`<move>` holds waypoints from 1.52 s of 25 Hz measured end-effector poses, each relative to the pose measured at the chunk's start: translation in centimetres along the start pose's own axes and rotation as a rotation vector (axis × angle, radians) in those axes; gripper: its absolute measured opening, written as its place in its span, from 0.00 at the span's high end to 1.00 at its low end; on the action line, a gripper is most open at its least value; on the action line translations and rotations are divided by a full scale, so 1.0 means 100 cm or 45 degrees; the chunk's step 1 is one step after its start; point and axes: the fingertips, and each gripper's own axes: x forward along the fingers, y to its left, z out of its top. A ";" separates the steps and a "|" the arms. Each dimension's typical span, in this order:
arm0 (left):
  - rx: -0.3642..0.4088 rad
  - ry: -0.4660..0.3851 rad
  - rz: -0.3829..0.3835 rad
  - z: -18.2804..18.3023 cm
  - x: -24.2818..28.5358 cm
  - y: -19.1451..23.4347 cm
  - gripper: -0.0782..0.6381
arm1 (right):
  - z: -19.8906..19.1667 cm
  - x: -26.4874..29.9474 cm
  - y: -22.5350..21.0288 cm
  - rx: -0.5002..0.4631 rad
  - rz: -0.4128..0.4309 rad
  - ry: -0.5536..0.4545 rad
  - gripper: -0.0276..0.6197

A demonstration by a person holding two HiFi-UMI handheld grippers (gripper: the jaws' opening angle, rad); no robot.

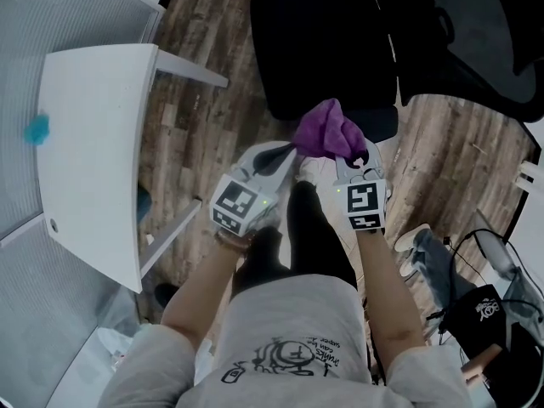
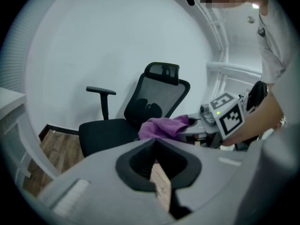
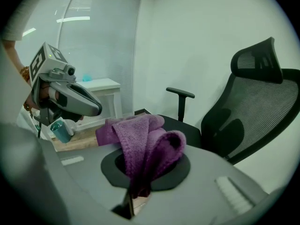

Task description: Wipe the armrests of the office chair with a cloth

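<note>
we're standing over a black office chair (image 1: 323, 53), looking down at our 2 hand-held grippers. the right gripper (image 1: 353, 158) is clamped on a bunched purple cloth (image 1: 327, 130), held in the air over the near edge of the seat and not touching any armrest. the left gripper (image 1: 284, 153) sits just beside it, jaws pressed together w/ nothing btwn them. in the gripper views 1 armrest (image 2: 101, 91) shows at the far side of the seat, well apart from the cloth; we can't make out the 2nd. risks, as we judge them: the cloth looks pinched by a fold only, so dragging it along the pad could pull it free. wadded like this it'd touch little of the surface. pressing sideways might turn the chair away, esp. w/ the left gripper not steadying it. count: 1 chair, 1 cloth, 2 grippers, 1 armrest seen, 1 white table (image 1: 93, 143), 1 teal cup (image 3: 60, 130).
</note>
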 end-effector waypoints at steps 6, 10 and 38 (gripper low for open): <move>0.011 0.013 -0.002 0.007 0.010 -0.003 0.89 | -0.015 -0.008 -0.038 -0.027 -0.046 0.031 0.92; 0.011 0.015 -0.009 0.009 0.019 -0.005 0.89 | -0.030 -0.014 -0.073 0.004 -0.117 0.065 0.92; -0.006 -0.002 -0.021 0.025 0.020 -0.015 0.89 | -0.032 -0.018 -0.095 -0.075 -0.251 0.133 0.92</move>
